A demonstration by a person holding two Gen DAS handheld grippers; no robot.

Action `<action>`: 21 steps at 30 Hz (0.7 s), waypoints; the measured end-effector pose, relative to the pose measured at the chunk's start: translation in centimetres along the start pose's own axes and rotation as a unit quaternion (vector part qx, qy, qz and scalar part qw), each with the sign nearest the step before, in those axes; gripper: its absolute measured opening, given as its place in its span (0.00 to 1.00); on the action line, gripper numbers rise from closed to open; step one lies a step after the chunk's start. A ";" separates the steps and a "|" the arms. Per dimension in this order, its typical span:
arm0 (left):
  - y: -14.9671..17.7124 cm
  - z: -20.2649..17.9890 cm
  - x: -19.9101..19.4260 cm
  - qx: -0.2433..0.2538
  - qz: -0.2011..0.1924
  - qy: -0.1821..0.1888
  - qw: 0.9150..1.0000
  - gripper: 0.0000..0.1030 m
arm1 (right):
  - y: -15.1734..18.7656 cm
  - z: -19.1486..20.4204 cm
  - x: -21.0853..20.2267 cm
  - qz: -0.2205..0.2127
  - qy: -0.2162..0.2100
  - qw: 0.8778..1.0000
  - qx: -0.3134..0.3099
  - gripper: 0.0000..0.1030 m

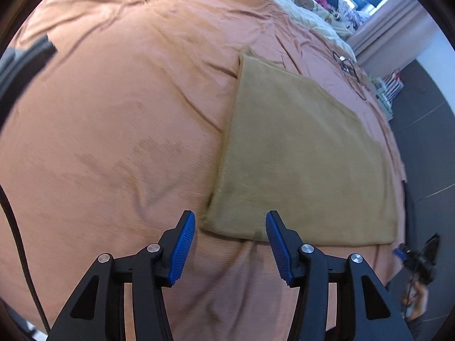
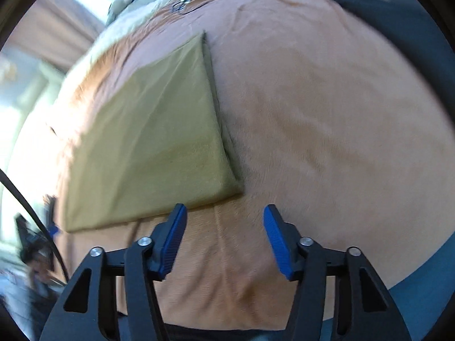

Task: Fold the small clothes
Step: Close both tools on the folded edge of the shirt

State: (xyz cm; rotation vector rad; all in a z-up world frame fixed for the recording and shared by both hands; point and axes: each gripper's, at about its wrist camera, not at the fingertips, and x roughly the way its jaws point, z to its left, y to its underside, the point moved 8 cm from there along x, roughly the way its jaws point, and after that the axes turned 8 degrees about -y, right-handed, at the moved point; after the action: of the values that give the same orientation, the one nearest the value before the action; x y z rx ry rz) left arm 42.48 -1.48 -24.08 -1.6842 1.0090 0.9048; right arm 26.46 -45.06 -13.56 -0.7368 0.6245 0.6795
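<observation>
On bedsheet [image 1: 113,113] | folded cloth [image 1: 298,156] ahead of both empty jaws

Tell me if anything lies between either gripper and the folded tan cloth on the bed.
Nothing visible does. The left gripper hangs open at the tan cloth near corner; the right gripper is open just short of its edge. Only bare orange bedsheet lies between.

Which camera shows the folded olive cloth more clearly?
The left wrist view: the folded olive cloth lies sharp there, with its edges distinct on the orange bedsheet. The right wrist view shows the whole cloth too, but blurred.
</observation>
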 end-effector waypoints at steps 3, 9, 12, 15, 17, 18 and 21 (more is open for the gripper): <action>0.7 0.1 0.9 -0.018 0.015 0.004 1.000 0.53 | -0.3 -2.1 -0.2 -0.011 -0.052 0.997 0.056 0.48; 1.9 0.1 2.9 -0.035 0.044 0.006 0.998 0.51 | -0.3 -4.3 0.2 -0.025 -0.109 0.987 0.114 0.44; 1.4 0.0 3.1 -0.048 0.039 0.017 0.998 0.51 | -0.6 -4.6 1.1 -0.033 -0.128 0.982 0.132 0.38; 1.4 0.1 3.3 -0.060 0.034 0.026 0.997 0.50 | -1.2 -4.8 2.7 -0.040 -0.133 0.980 0.143 0.26; 1.4 0.3 3.1 -0.069 0.031 0.026 0.997 0.38 | -1.3 -5.1 3.5 -0.050 -0.131 0.979 0.149 0.14; 1.5 0.4 3.1 -0.074 0.032 0.024 0.996 0.25 | -1.3 -5.2 3.6 -0.056 -0.130 0.978 0.153 0.08; 1.7 0.5 2.7 -0.071 0.027 0.024 0.997 0.09 | -1.6 -5.2 3.3 -0.072 -0.126 0.978 0.152 0.03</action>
State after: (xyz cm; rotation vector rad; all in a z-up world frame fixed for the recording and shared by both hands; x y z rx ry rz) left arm 41.92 -1.99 -27.24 -1.8109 1.0484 0.9956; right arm 28.31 -48.86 -18.39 -0.3989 0.4235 0.5172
